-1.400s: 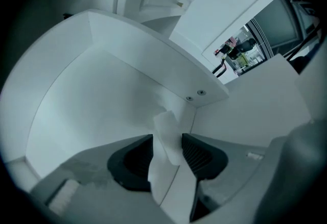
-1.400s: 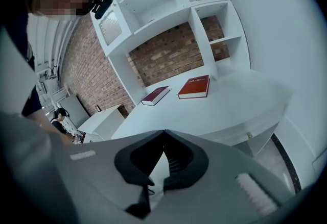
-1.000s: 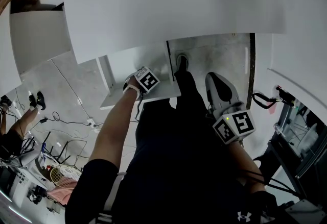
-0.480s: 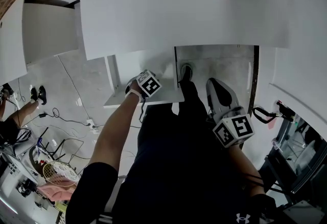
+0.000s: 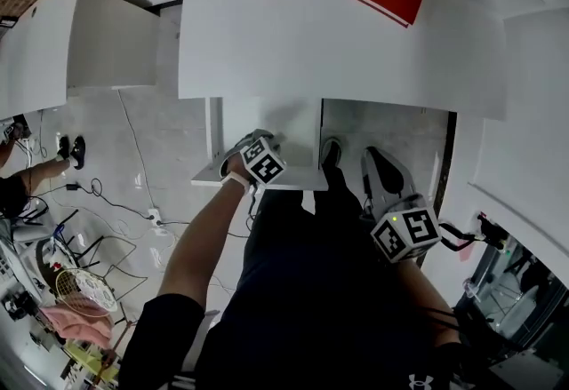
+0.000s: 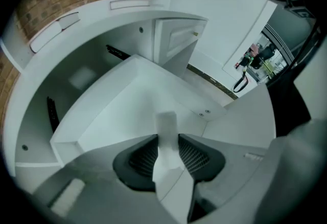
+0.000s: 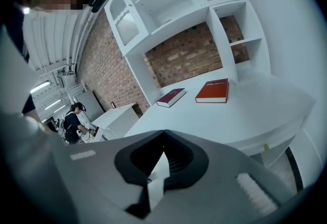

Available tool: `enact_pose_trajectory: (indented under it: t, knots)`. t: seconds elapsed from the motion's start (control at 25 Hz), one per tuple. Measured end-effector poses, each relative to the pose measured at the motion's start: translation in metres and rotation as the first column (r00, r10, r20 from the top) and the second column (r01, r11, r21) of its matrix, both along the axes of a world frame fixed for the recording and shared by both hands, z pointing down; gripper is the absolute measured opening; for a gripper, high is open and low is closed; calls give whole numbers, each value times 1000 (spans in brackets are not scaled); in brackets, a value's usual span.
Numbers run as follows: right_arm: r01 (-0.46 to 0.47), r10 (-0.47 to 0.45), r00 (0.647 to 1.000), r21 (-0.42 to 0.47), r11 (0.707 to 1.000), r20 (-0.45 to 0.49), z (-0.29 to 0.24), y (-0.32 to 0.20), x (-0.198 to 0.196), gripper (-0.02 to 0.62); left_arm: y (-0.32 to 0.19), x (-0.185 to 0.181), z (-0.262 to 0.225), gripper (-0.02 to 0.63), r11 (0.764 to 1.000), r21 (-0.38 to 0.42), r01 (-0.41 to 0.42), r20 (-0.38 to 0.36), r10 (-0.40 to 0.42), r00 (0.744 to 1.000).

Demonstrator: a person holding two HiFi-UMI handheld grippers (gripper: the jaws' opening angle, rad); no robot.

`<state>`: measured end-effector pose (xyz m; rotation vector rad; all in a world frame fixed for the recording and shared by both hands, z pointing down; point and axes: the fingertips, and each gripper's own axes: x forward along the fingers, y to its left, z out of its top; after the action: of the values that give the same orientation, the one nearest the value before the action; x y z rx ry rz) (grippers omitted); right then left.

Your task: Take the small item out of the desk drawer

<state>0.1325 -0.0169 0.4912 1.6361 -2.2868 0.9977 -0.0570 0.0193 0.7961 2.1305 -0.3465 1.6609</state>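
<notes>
Left gripper view: left gripper (image 6: 167, 142) jaws clamp the small white item (image 6: 166, 125) above the drawer (image 6: 115, 103); right gripper (image 7: 163, 135) jaws closed.

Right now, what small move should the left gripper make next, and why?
Probably lift the left gripper up and back, clear of the open drawer: its jaws press on the small white item, and the drawer floor beneath looks bare.

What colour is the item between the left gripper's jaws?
The item is white; best seen in left gripper view.
</notes>
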Motion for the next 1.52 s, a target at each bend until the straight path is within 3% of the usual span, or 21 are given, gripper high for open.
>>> enact_pose_trajectory:
  t: [0.28, 0.8, 1.2, 1.52]
  knots:
    - [73, -74, 997, 41, 996, 0, -15, -8, -23, 3, -22, -9, -54, 137, 981, 108, 164, -93, -154, 984]
    - [164, -164, 986, 125, 979, -10, -46, -21, -58, 3, -50, -24, -158, 137, 893, 228, 389, -288, -320, 903]
    - [177, -176, 984, 165, 970, -20, -64, -32, -66, 3, -86, -43, -203, 137, 826, 286, 486, -359, -378, 854]
    - [159, -156, 987, 194, 968, -30, -73, -40, -60, 3, -122, -47, -223, 137, 806, 333, 490, -375, -364, 853]
